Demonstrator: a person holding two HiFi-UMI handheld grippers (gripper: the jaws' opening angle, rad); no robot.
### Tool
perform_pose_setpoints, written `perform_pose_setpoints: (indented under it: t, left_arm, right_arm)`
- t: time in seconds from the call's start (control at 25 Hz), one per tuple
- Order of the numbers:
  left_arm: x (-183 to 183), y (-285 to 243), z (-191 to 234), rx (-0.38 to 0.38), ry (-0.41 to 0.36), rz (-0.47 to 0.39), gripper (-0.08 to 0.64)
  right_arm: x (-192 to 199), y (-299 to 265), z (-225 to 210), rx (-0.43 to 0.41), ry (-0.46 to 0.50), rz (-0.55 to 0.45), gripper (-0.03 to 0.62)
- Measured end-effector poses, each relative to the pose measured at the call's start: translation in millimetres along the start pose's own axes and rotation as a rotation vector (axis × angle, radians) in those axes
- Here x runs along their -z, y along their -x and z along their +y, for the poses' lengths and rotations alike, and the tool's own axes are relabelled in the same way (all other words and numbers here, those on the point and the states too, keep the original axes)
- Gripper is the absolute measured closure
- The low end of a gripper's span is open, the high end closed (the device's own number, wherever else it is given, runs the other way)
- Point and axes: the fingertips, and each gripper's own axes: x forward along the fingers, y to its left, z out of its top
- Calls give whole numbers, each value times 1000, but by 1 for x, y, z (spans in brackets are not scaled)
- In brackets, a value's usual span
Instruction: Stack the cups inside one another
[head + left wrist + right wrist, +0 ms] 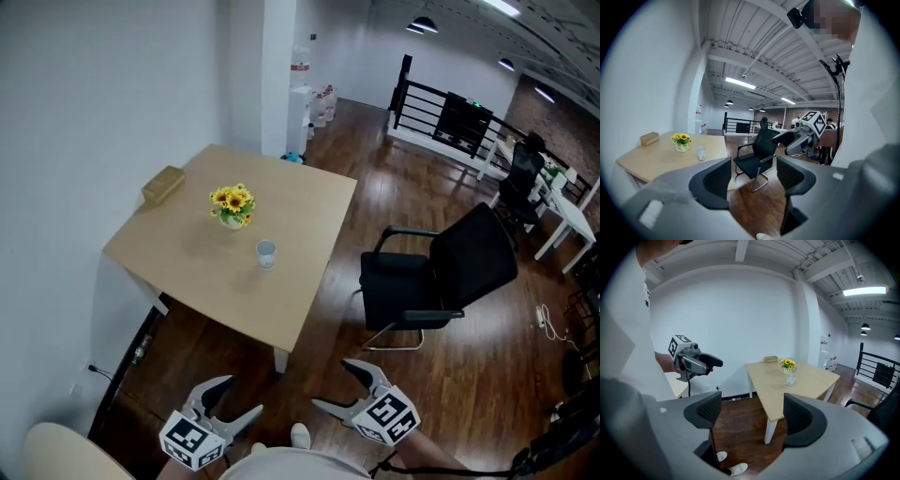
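A small pale cup (pixel 266 253) stands alone near the middle of a light wooden table (pixel 187 272), beside a pot of yellow flowers (pixel 232 206). The same cup (pixel 701 153) shows far off in the left gripper view and the cup (pixel 790 379) is also distant in the right gripper view. My left gripper (pixel 232 406) and right gripper (pixel 343 387) hang low over the floor, well short of the table. Both are open and hold nothing. Only one cup shape is visible; whether it is a stack I cannot tell.
A tan box (pixel 162 184) lies at the table's far left corner. A black office chair (pixel 441 277) stands on the dark wood floor to the right of the table. A white wall (pixel 84 112) runs along the left. A pale round seat (pixel 56 455) is at bottom left.
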Motion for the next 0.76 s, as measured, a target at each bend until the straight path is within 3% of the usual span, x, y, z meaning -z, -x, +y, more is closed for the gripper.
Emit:
perform_pose_setpoints:
  t: [0.76]
  left_arm:
    - [52, 123, 15, -52, 45, -16, 239]
  right_arm:
    - [-19, -55, 124, -41, 65, 69, 184]
